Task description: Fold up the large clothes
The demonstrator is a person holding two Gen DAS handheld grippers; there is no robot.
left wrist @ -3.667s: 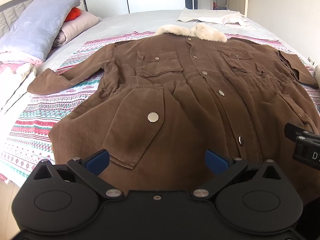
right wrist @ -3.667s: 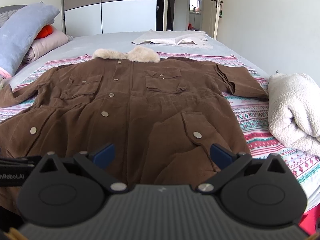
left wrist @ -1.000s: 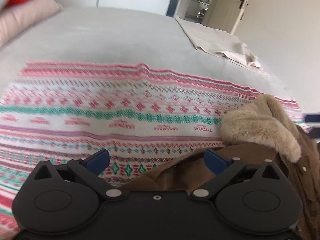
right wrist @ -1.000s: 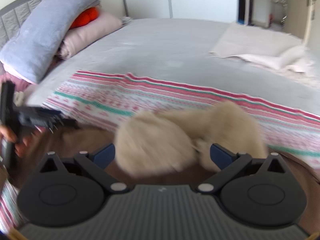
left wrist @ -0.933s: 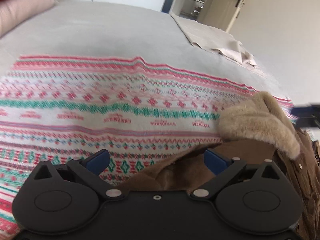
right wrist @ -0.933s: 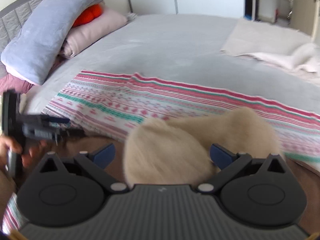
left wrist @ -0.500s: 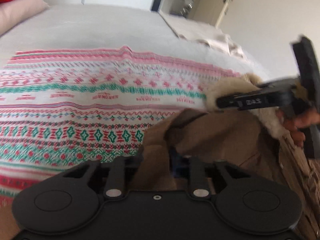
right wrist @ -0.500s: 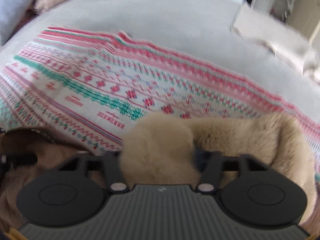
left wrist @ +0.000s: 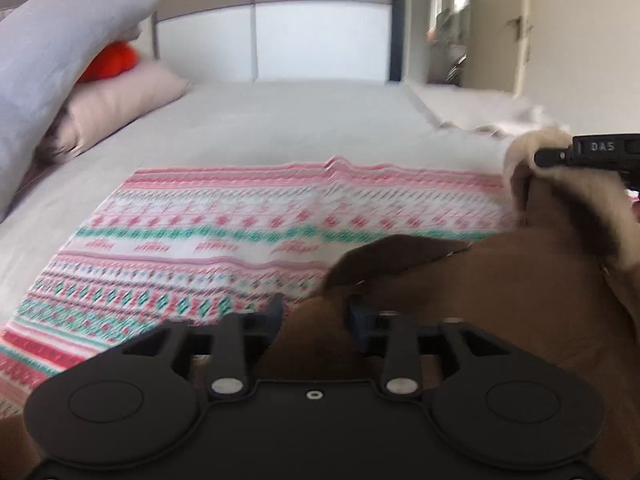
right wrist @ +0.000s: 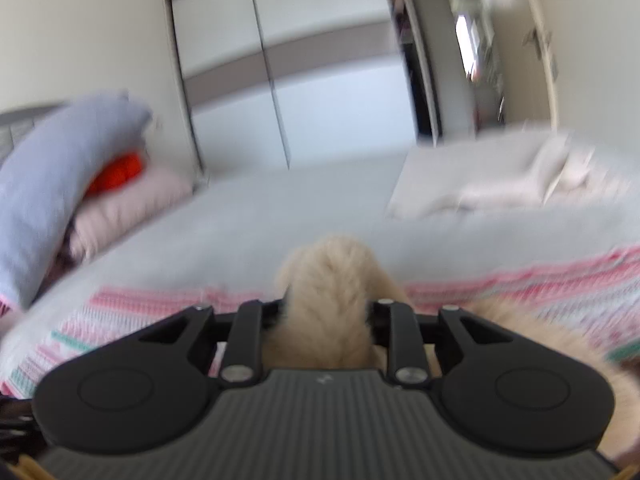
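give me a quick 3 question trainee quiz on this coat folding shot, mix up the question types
1. True or false: the right gripper has the cream fur collar between its fingers.
2. Multiple choice: what lies between the left gripper fingers? A) brown coat fabric B) the patterned blanket C) the grey pillow
3. Fill in: the orange thing is tucked between the grey pillow and the ____ pillow.

Key
1. True. Its jaws are opening.
2. A. Its jaws are opening too.
3. Pink
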